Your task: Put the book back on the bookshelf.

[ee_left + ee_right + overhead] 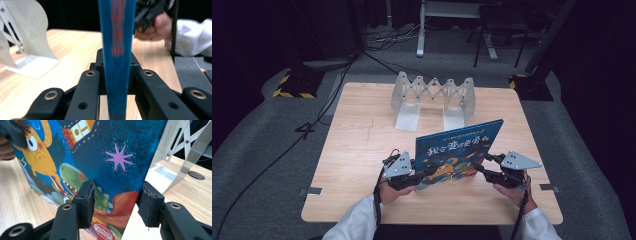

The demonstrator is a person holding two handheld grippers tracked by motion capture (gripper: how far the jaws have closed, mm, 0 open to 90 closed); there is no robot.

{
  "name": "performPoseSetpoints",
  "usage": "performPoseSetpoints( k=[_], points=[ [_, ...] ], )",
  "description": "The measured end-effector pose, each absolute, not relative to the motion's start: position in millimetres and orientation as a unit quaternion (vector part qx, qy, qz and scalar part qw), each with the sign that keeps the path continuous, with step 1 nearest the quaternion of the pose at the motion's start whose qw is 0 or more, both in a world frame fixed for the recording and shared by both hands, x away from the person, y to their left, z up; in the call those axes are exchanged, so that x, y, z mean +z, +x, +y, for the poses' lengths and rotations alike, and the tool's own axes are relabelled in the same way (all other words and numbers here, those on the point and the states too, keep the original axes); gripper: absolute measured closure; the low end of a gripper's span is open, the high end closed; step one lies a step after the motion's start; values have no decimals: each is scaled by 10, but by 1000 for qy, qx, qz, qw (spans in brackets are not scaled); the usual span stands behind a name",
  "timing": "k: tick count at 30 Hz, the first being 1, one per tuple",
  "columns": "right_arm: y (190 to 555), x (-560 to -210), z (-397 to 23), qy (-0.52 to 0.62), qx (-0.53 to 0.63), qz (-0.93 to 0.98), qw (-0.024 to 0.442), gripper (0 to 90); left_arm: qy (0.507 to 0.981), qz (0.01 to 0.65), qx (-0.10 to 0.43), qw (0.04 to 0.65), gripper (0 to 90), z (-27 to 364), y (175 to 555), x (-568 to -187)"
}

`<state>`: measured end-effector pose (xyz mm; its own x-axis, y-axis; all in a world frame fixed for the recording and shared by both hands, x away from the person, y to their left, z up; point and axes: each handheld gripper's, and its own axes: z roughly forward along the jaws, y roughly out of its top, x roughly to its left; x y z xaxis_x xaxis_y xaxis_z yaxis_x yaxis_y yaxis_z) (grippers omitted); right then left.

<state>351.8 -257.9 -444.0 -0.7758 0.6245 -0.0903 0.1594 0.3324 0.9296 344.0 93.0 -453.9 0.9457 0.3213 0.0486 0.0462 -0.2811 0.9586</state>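
**Book held upright between two grippers**

The left gripper (424, 176) pinches the blue picture book (459, 152) by its edge; the right gripper (482, 162) has its jaws spread around the opposite corner, one pad against the cover. The book stands tilted above the wooden table (357, 150), in front of the metal rack (434, 95)

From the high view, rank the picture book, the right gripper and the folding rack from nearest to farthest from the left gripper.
1. Picture book: clamped in the left gripper, standing upright at the table's near middle.
2. Right gripper: across the book, at its right edge.
3. Folding rack: farthest, at the table's far edge.
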Motion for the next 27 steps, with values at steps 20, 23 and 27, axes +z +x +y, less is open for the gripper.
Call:
performPoseSetpoints(
  k=[20,23,27],
  points=[
    [3523,-4473,-2583,256,516,787,219,525,771,142,123,608,722,840,3411,-4522],
    [3530,-4488,-2575,259,509,791,218,511,772,135,110,611,791,854,3434,-4519],
    [3535,-4533,-2562,261,490,801,223,440,775,132,122,605,814,809,3417,-4496]
  ],
)
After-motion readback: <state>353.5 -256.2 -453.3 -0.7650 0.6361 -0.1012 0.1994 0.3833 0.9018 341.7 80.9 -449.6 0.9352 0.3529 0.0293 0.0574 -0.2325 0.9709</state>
